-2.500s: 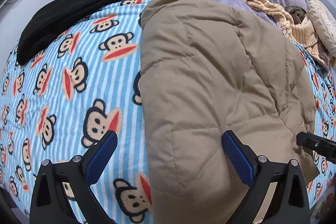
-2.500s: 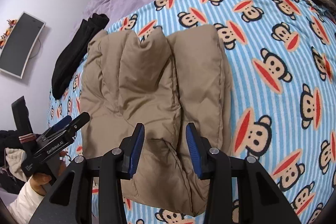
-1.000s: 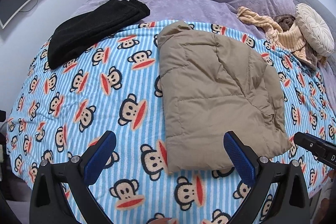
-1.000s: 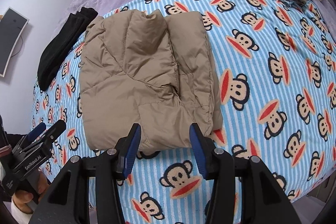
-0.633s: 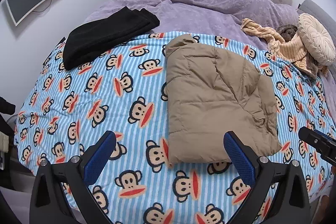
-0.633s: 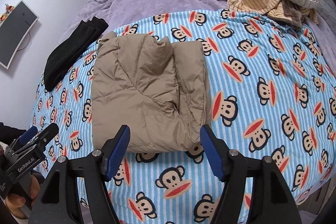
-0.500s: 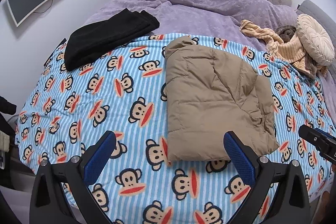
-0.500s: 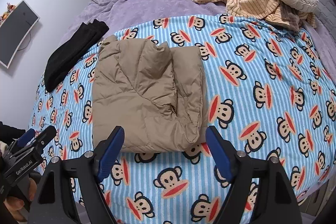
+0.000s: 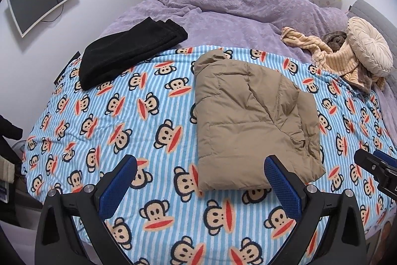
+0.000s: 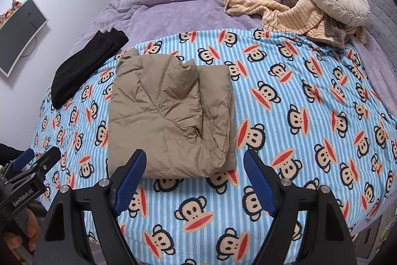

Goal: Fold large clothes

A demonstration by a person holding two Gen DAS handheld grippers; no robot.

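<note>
- The tan puffer jacket [image 9: 250,121] lies folded into a thick rectangular bundle on the monkey-print blanket [image 9: 119,116], roughly in the middle of the bed's near half, touched by neither claw.
- As far as I can judge, the folding of this jacket is done: sleeves and sides are tucked in, one flap lapping diagonally over the top, and the edges sit fairly square. A loose corner bulges at the near right edge; it could take a pat, but nothing looks unfolded.
- The folded black garment [image 9: 129,51] sits well apart at the far left, half on the purple duvet [image 9: 235,16]. It also looks finished.
- What may be left is the crumpled striped cream clothing [image 10: 292,14] heaped under a round cushion [image 10: 335,1] at the far right. Whether that belongs to the job I cannot tell.
- The jacket's long axis runs from the near edge of the bed away toward the duvet, leaning slightly left at the far end. The raised collar end points away; the squared, thicker fold faces the person.
- The left claw [image 9: 201,180] is released, jaws wide apart and empty, hanging above the blanket at the jacket's near edge.
- The right claw [image 10: 193,173] is likewise spread with nothing between its blue pads [image 10: 258,180]; its jaws have just been opening.
</note>
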